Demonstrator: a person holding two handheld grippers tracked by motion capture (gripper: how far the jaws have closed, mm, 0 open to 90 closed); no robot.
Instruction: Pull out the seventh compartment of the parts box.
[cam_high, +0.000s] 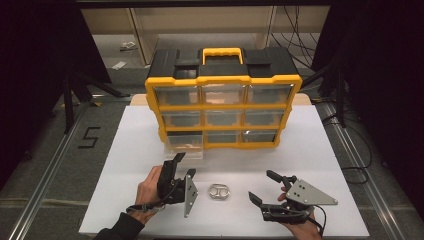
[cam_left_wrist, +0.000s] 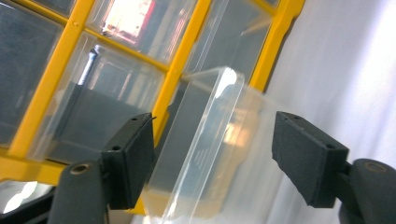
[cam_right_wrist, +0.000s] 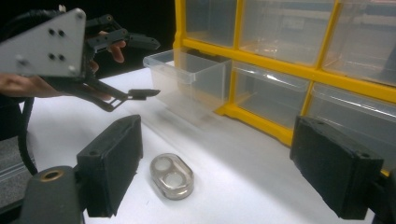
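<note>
Clear drawer (cam_high: 183, 145) pulled out of bottom-left slot of yellow organizer (cam_high: 223, 111), resting on white surface (cam_high: 125, 165). Left gripper (cam_high: 183, 165) just short of drawer front, jaws apart, nothing clamped; drawer straight ahead of them.

Small metal piece (cam_high: 219, 192) lies between both grippers, long axis running from one toward other. Right gripper (cam_high: 265, 186) jaws wide apart, empty, pointing at piece; about as near as left.

Left gripper view: drawer wall (cam_left_wrist: 210, 154) stands between pads, untouched. Right gripper view: piece (cam_right_wrist: 172, 176) has two round hollows, drawer (cam_right_wrist: 191, 74) looks empty.
</note>
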